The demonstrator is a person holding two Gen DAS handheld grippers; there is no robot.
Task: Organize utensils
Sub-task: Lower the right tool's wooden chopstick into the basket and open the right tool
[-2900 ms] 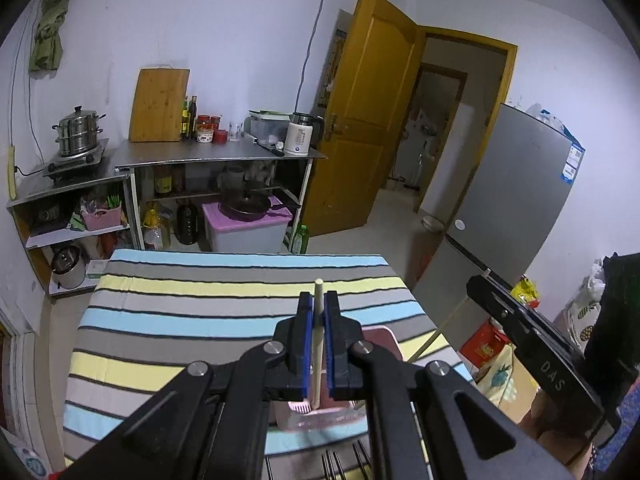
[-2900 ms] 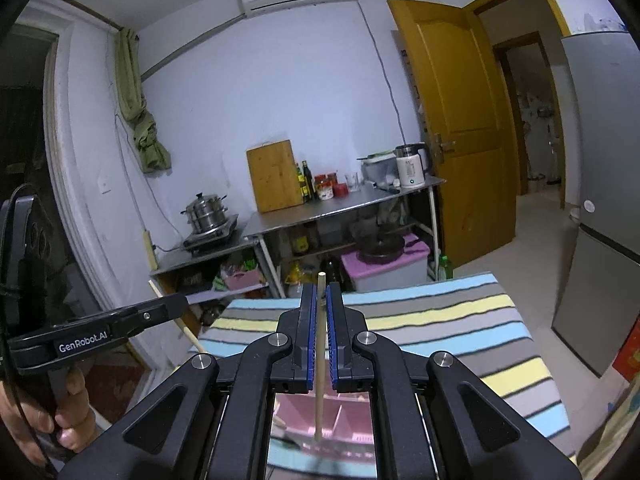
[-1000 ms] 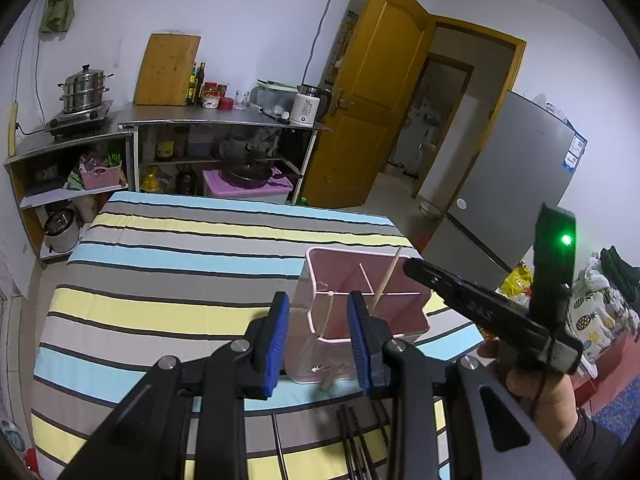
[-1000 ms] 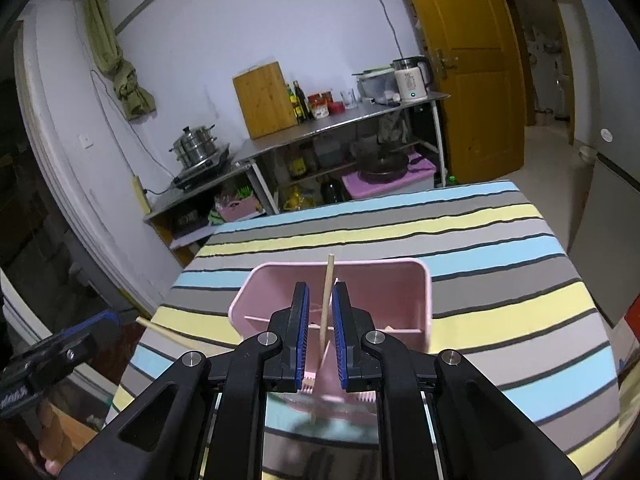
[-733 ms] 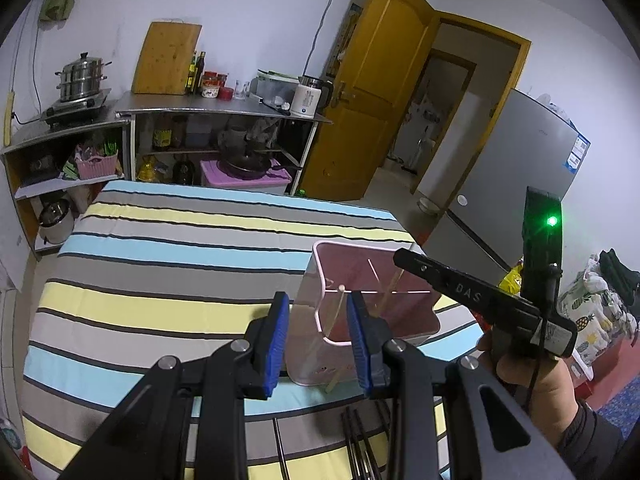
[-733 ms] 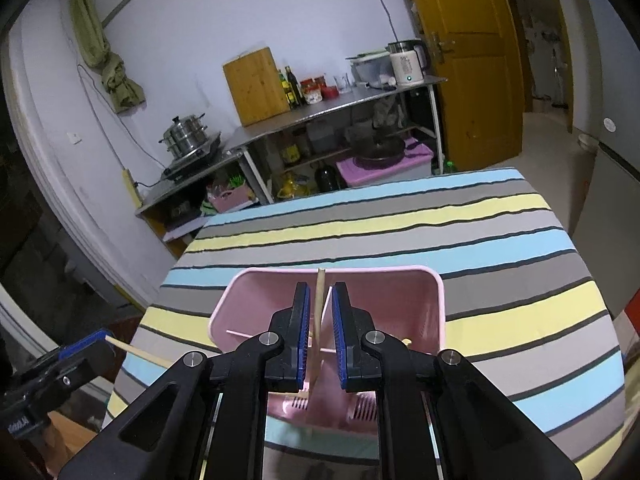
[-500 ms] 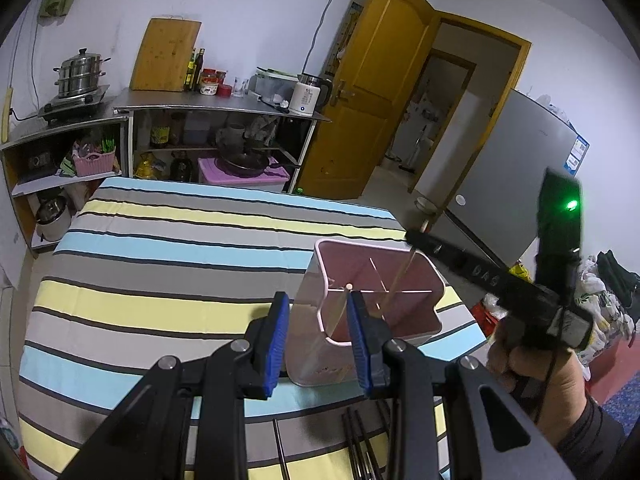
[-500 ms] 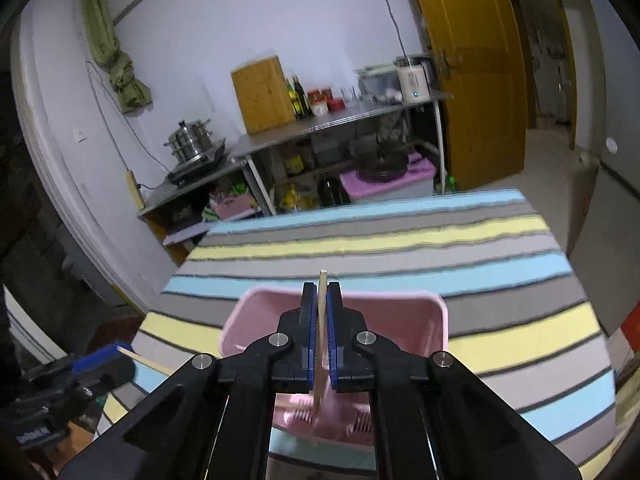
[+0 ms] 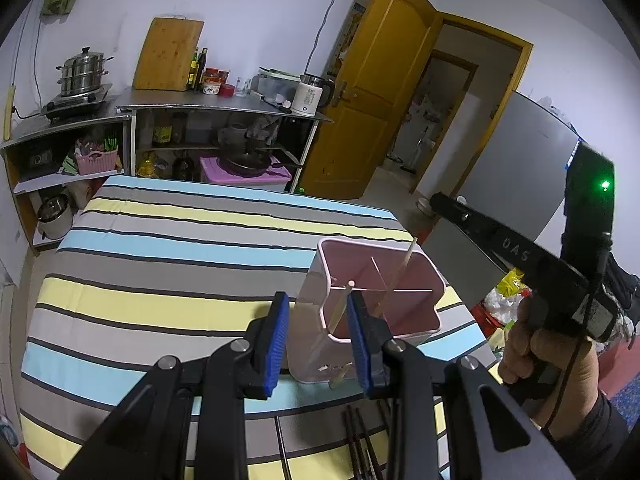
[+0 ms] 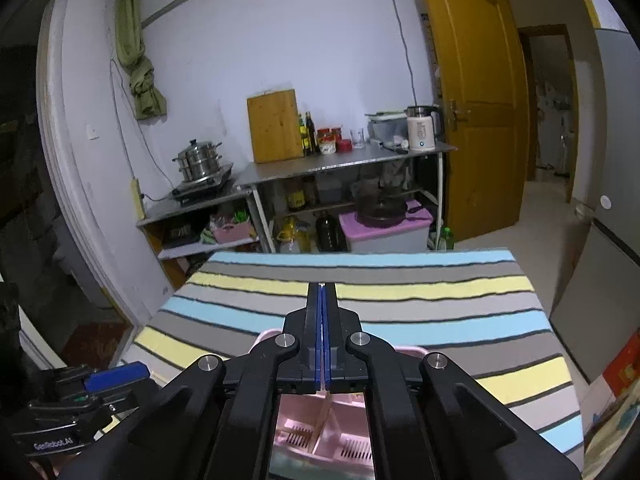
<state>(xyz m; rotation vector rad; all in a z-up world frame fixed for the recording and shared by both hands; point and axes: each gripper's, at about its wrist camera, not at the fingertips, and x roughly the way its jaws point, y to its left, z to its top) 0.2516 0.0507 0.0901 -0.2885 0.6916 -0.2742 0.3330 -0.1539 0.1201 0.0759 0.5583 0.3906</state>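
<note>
Whitewashed kitchen walls and a yellow wooden door (image 9: 372, 92) frame the scene, with a steel shelving unit (image 9: 224, 106) carrying a bamboo cutting board (image 9: 168, 54), a stacked steamer pot (image 9: 82, 74) and a white kettle (image 9: 308, 96).

On my desk (image 9: 160, 264), draped in a cloth of blue, yellow and grey stripes, a pink plastic utensil holder (image 9: 430, 320) with rounded corners and thin inner dividers stands close to the right edge, toward the near corner. Two slim pale wooden chopsticks lean inside it: one chopstick (image 9: 343, 304) rests in the near-left compartment, the second chopstick (image 9: 402, 270) tilts up past the far rim. Several dark chopsticks (image 9: 360, 440) lie flat on the cloth at the near edge.

My left gripper (image 9: 318, 340) hovers just short of the holder, its blue ribbed pads (image 9: 278, 344) spread apart and pinching nothing I can see; the near chopstick only appears between them.

My right gripper (image 10: 322, 340) hangs above the holder (image 10: 340, 436), its pads pressed flat together with nothing between them. Through its frame I see the holder's slotted floor and a divider. In the left wrist view, a hand (image 9: 556, 364) in a dark sleeve grips that tool's black handle beyond the desk's right edge.
</note>
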